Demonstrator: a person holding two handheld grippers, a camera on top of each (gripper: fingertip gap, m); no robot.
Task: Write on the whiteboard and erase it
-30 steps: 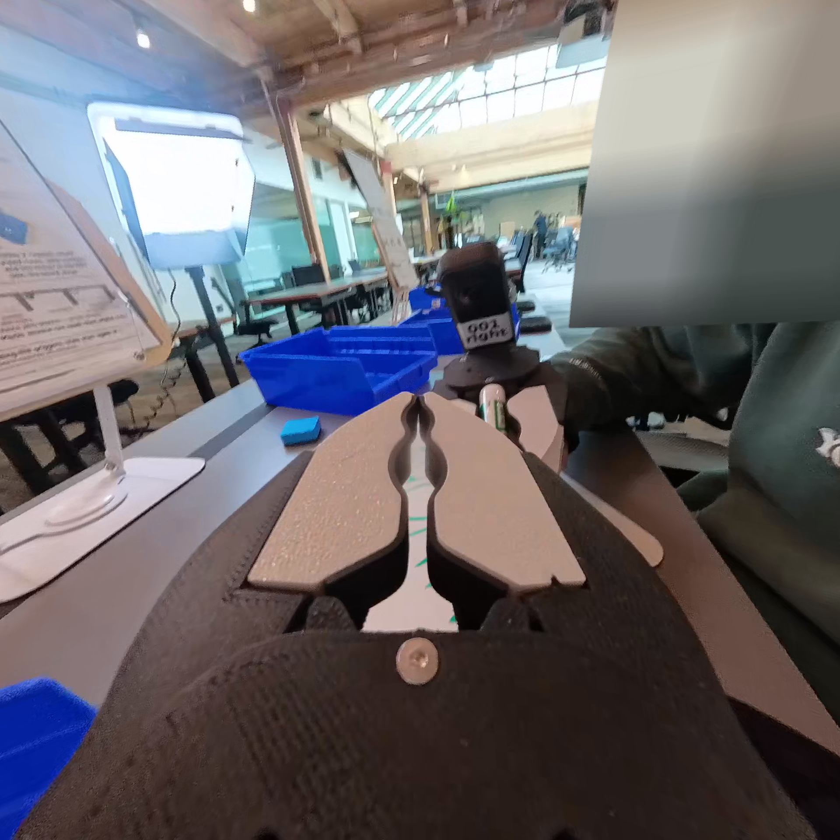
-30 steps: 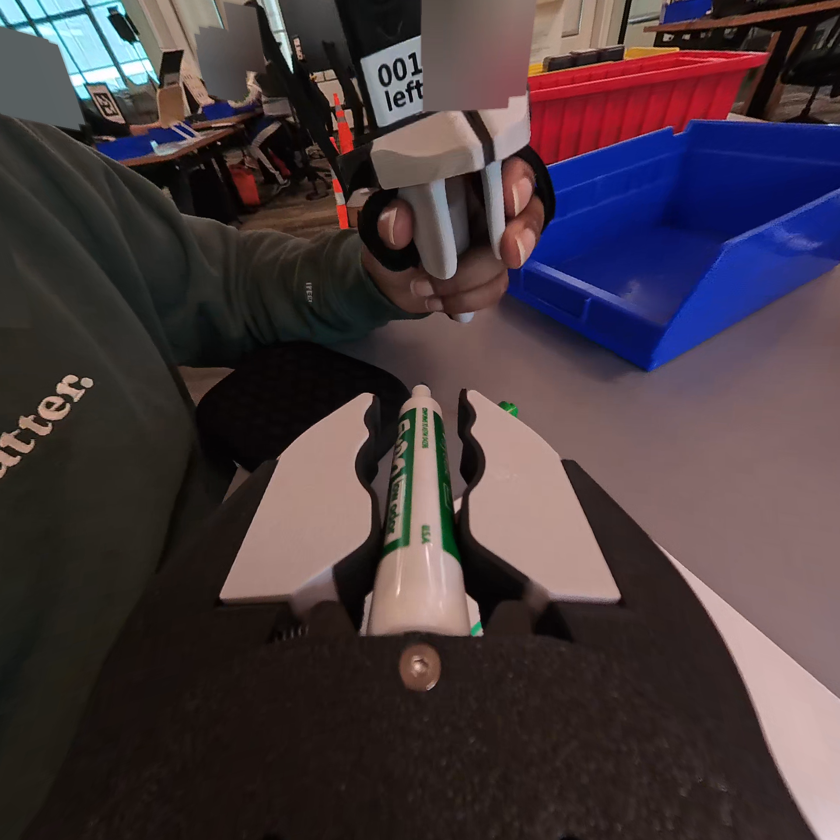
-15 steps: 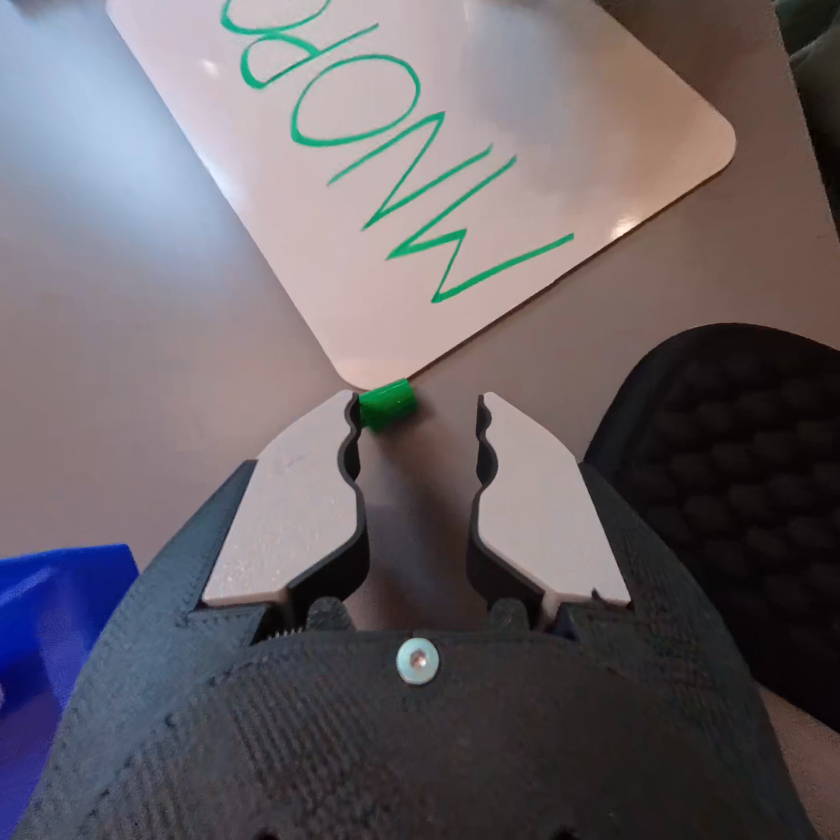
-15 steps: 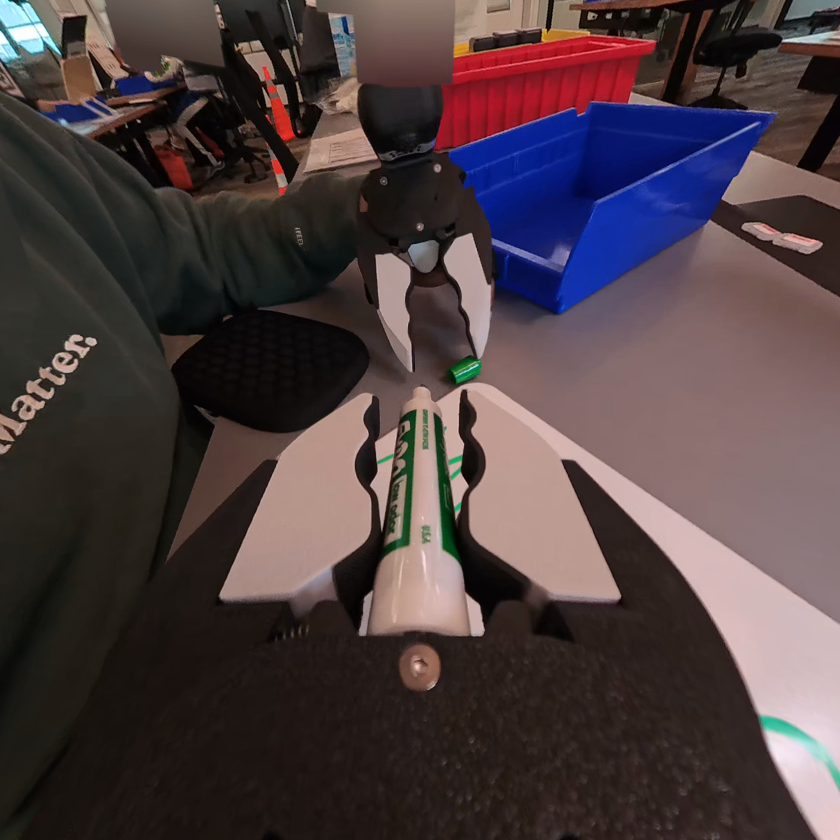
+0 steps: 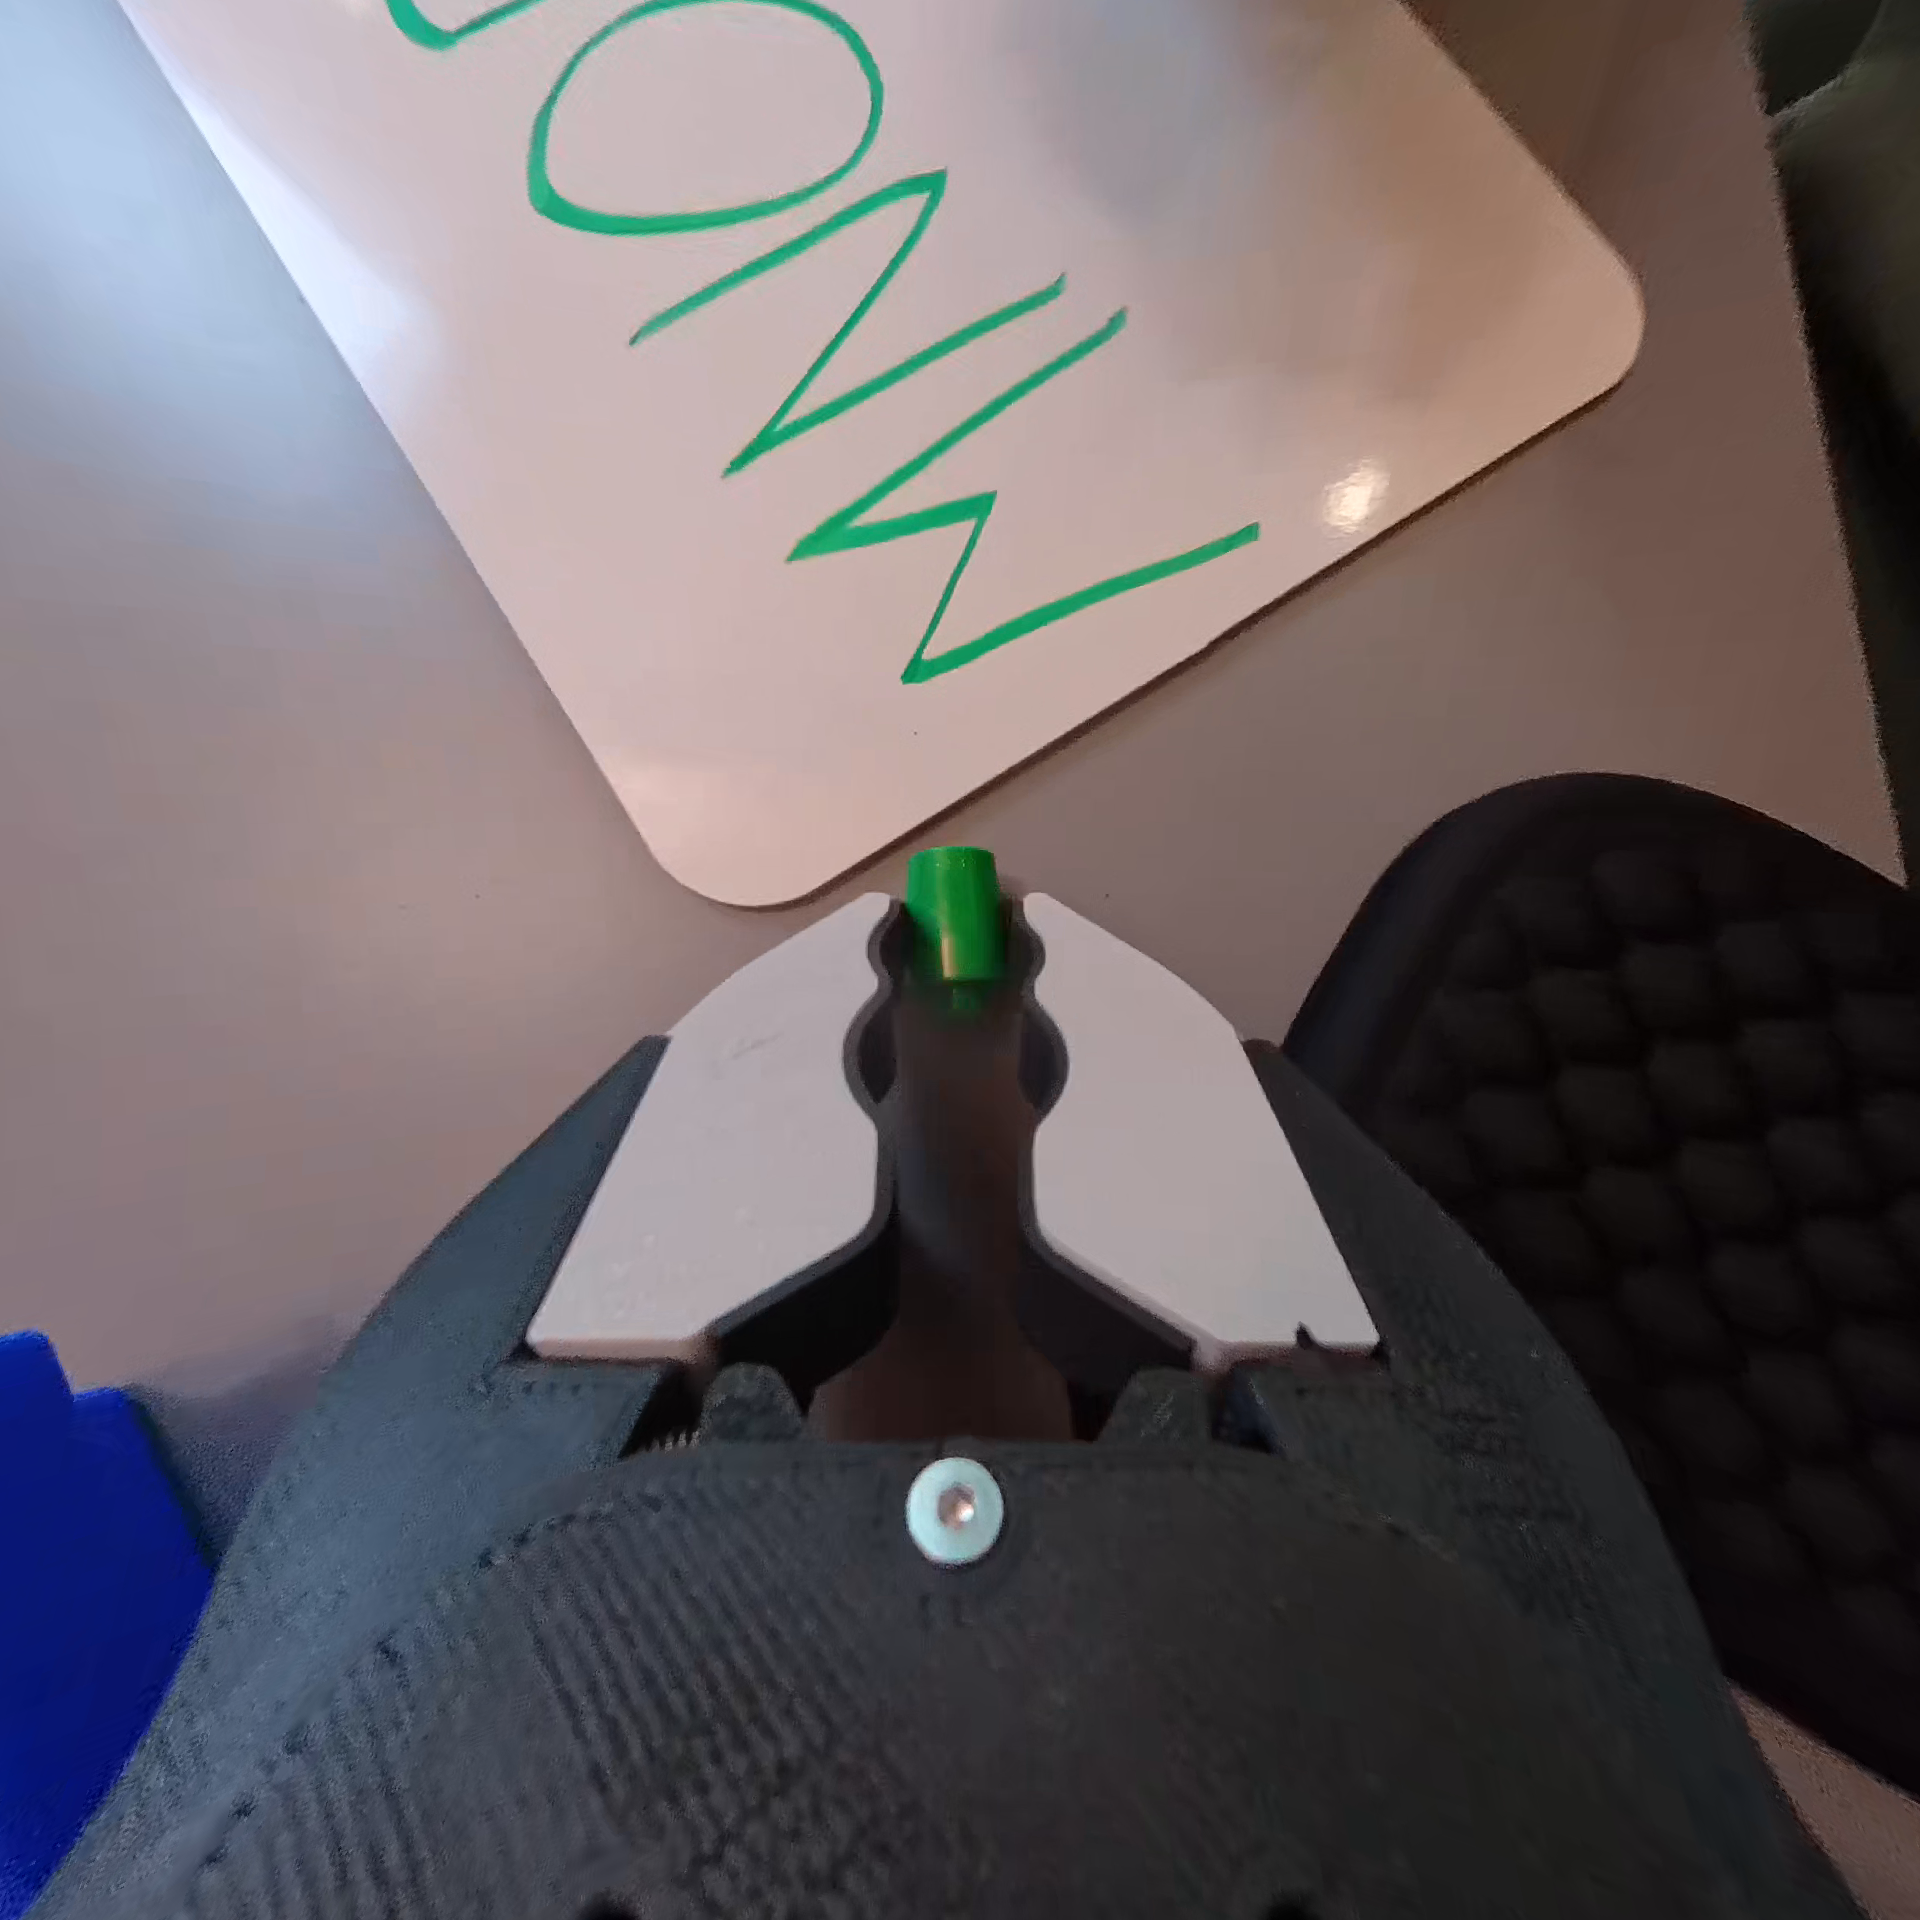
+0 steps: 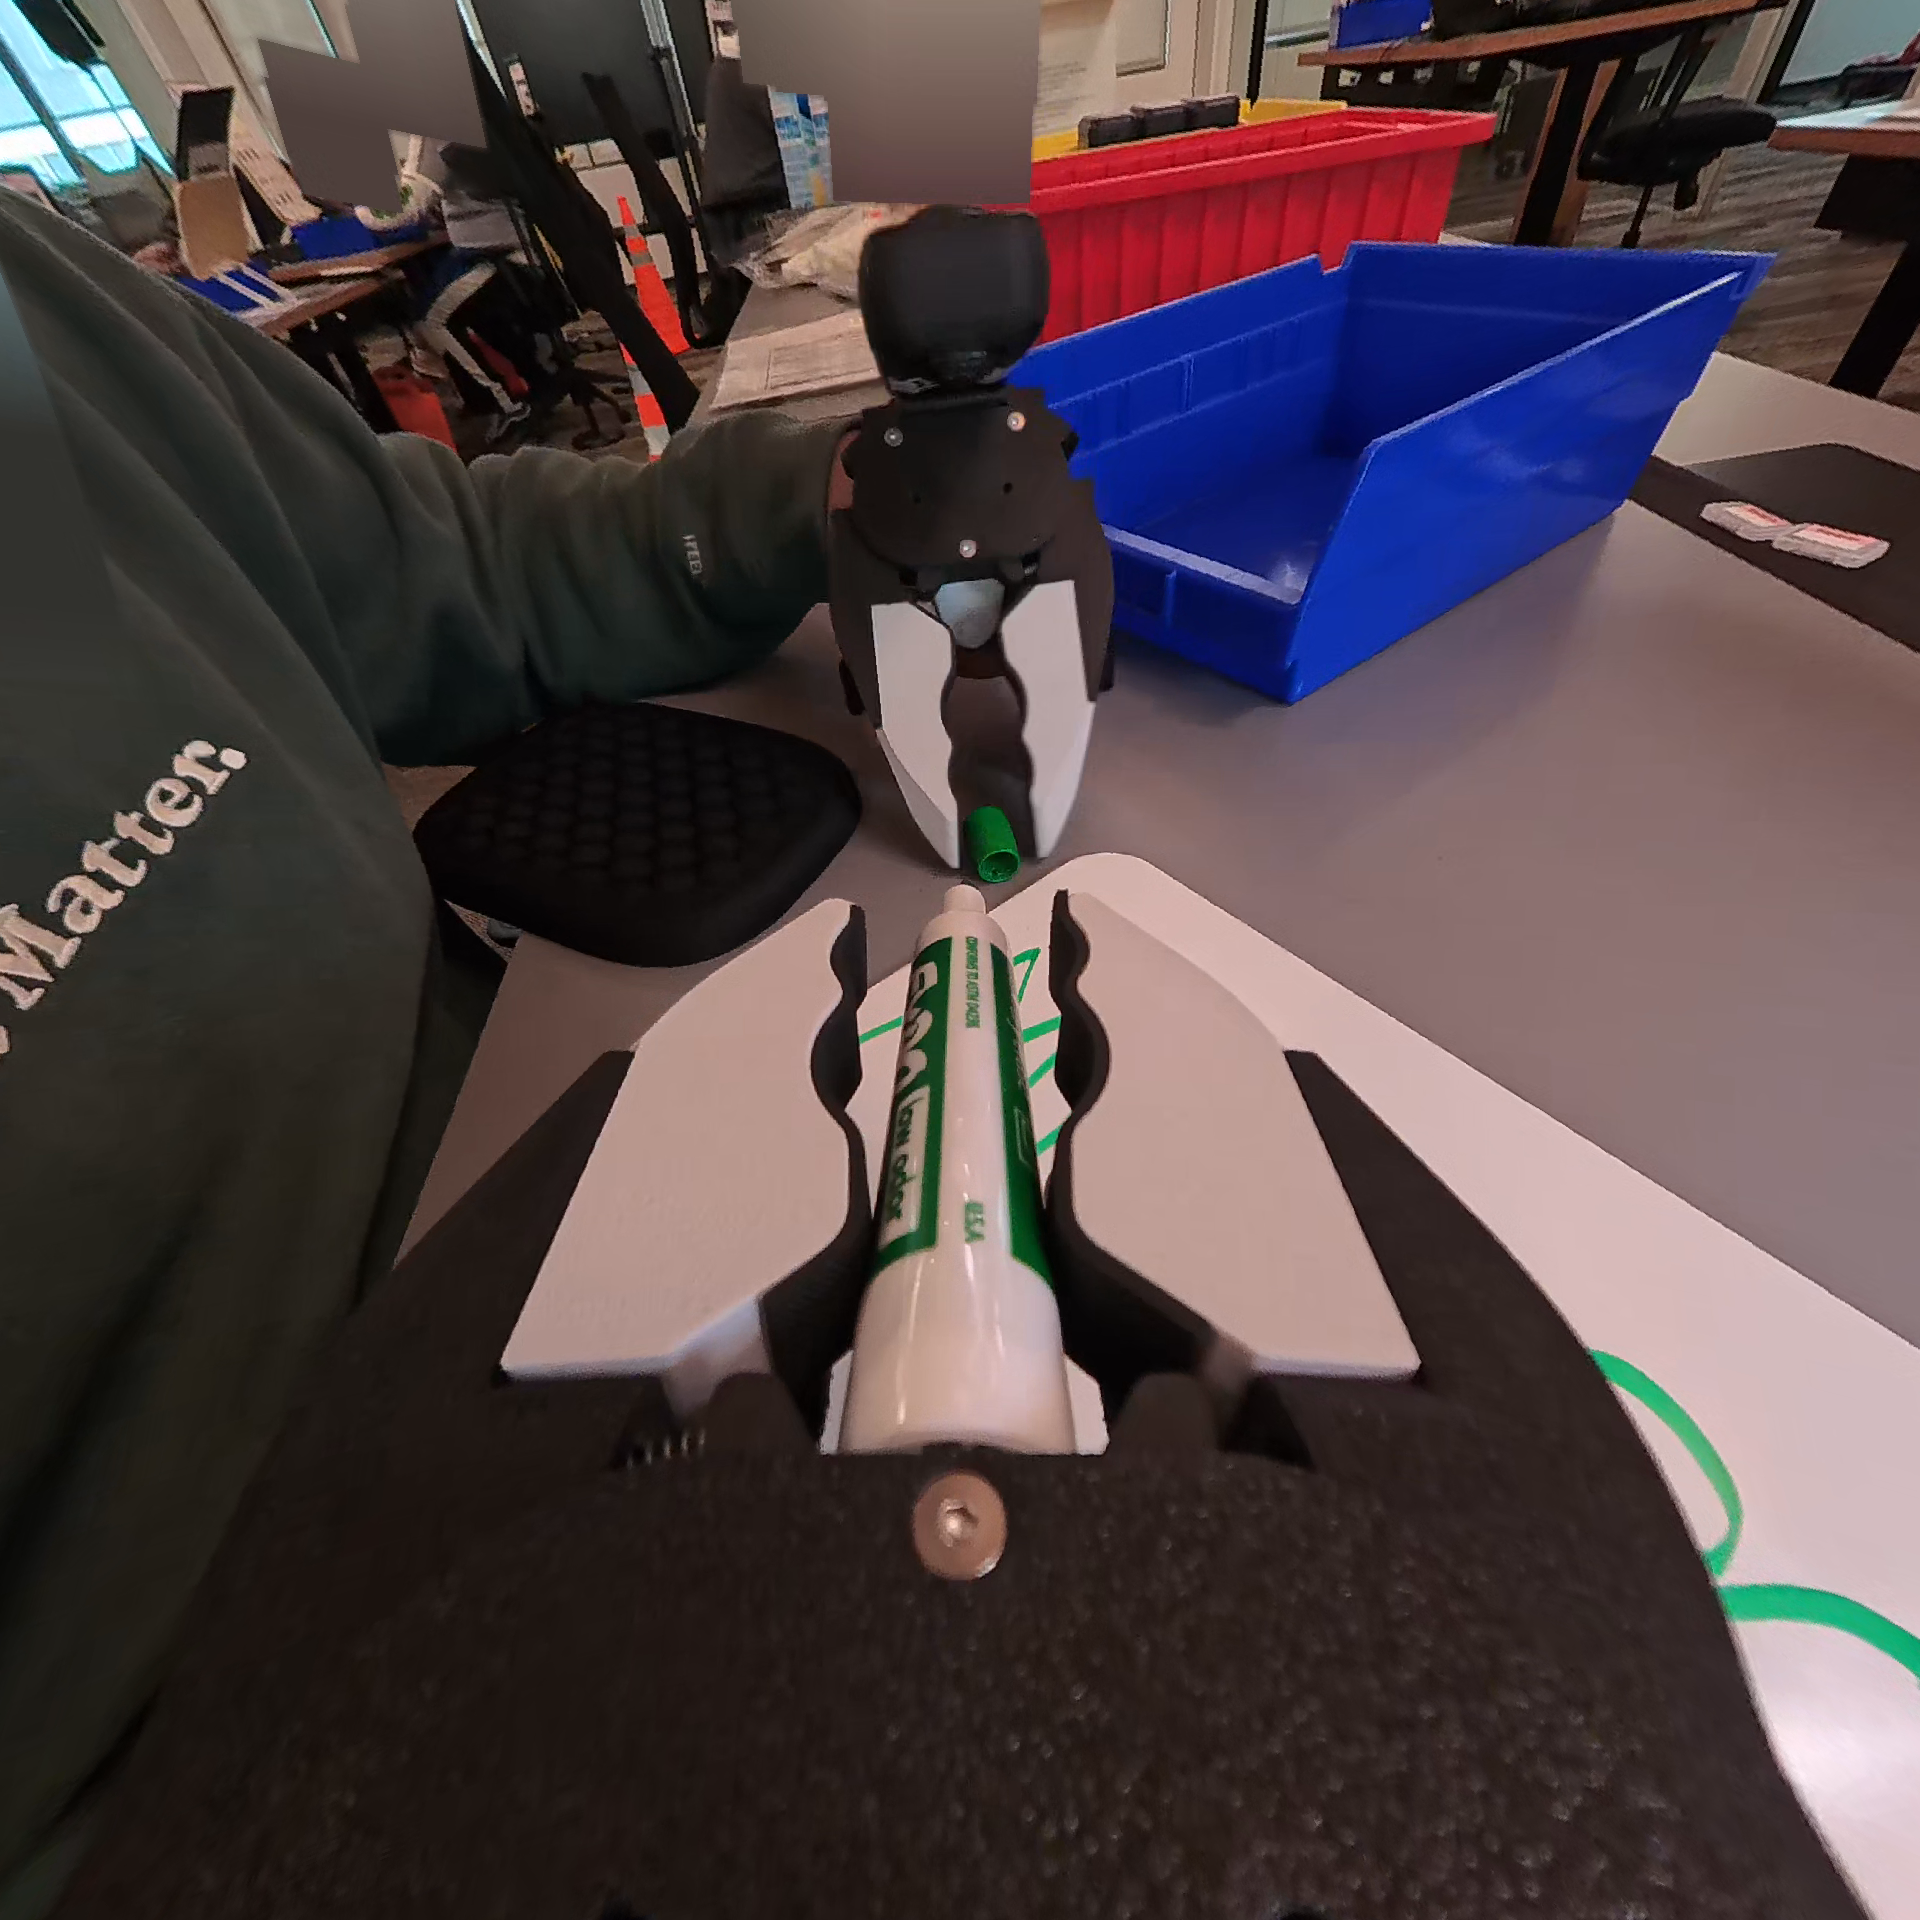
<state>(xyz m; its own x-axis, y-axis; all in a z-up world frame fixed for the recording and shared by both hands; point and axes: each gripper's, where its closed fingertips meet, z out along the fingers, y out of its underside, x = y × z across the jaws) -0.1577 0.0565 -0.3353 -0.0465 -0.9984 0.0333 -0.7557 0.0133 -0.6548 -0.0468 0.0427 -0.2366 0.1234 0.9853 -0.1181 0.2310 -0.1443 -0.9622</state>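
on the grey table, just off the near corner of the whiteboard, the green cap sat between the tips of the left gripper, and the jaws had narrowed onto its sides. whether the cap was truly pinched or only bracketed, i couldn't tell for certain from the left wrist view, but the right wrist view showed the same gripper standing nearly upright over the cap with its tips at table level on either side, so a grip looked likely. the right gripper was clamped firmly along the marker, barrel lying in the groove, its end pointing toward the cap. green writing was on the board already, so the writing part looked done and capping seemed to be the step in hand. to do it well, i'd have said: squeeze the cap square across its middle so it couldn't pop out sideways, lift it straight off the table, turn its open mouth to face the marker's tip, line the two up on one axis and press home. the risk was a small, round, slick cap skidding away. a black pad lay just beside, a blue bin farther back.
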